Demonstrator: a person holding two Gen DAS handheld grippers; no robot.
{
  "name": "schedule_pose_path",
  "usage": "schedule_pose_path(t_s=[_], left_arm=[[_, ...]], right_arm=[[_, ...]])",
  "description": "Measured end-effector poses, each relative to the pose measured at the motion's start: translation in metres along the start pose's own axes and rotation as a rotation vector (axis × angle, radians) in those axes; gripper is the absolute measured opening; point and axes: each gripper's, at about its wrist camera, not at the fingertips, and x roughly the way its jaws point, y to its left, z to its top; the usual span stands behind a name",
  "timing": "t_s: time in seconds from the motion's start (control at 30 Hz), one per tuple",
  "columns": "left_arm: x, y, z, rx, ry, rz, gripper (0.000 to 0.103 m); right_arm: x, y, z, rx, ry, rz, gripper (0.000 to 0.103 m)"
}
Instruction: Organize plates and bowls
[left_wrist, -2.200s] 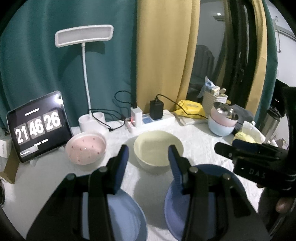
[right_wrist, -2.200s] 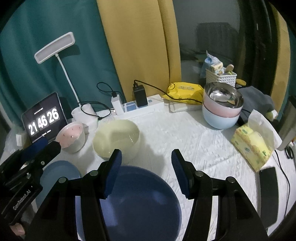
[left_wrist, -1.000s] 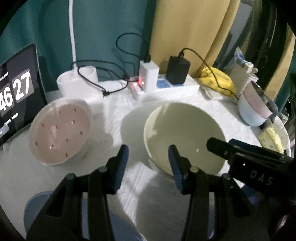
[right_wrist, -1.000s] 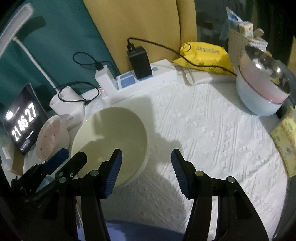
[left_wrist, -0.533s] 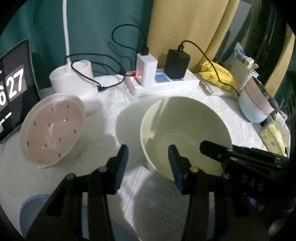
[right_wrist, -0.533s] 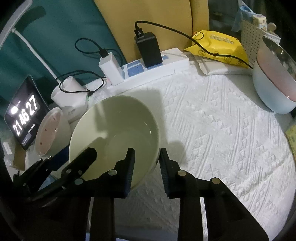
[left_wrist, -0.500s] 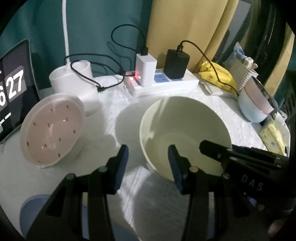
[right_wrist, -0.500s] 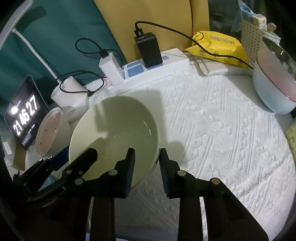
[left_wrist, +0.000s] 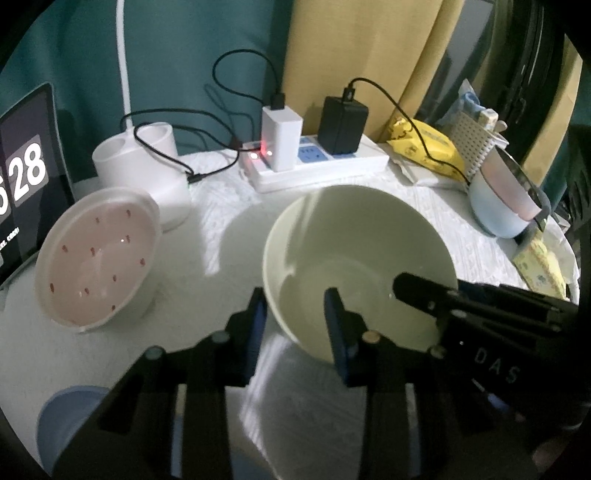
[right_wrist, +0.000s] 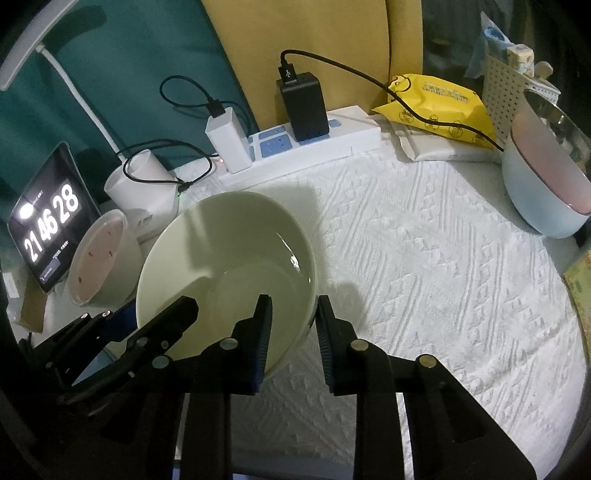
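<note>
Nearest the cameras, both grippers tilt steeply down over the white-clothed worktop (right_wrist: 424, 258) and straddle the near rim of the pale green bowl (right_wrist: 225, 266) from two sides. The left gripper (left_wrist: 295, 310) has one finger inside the bowl and one outside at its left wall; its jaws have just been closing, and whether the pads already press on the rim cannot be told. The right gripper (right_wrist: 291, 317) sits at the bowl's right edge, one finger in and one out, and its jaws, which have also just been closing, look clenched on the wall. The bowl stands at the middle of the worktop.

One blue plate (left_wrist: 70, 413) peeks out at the lower left of the left wrist view. Just left of the green bowl sits one pink speckled bowl (left_wrist: 96, 254), tilted on its white base. Far right, a stack (right_wrist: 543, 184) shows three nested bowls: pale blue, pink, and steel on top.

Behind these stand one white lamp base (left_wrist: 144, 170), one tablet clock (right_wrist: 48, 218), one power strip (right_wrist: 299, 151) bearing two chargers, one yellow packet (right_wrist: 439, 99) and one white perforated basket (right_wrist: 506, 88).
</note>
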Motion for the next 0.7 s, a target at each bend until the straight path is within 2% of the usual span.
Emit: schedule_pose_path(t_s=[0.7], left_arm=[[-0.039, -0.003, 0.001, 0.004, -0.077, -0.012, 0.032]], right_arm=[[-0.038, 0.010, -0.004, -0.026, -0.095, -0.008, 0.023]])
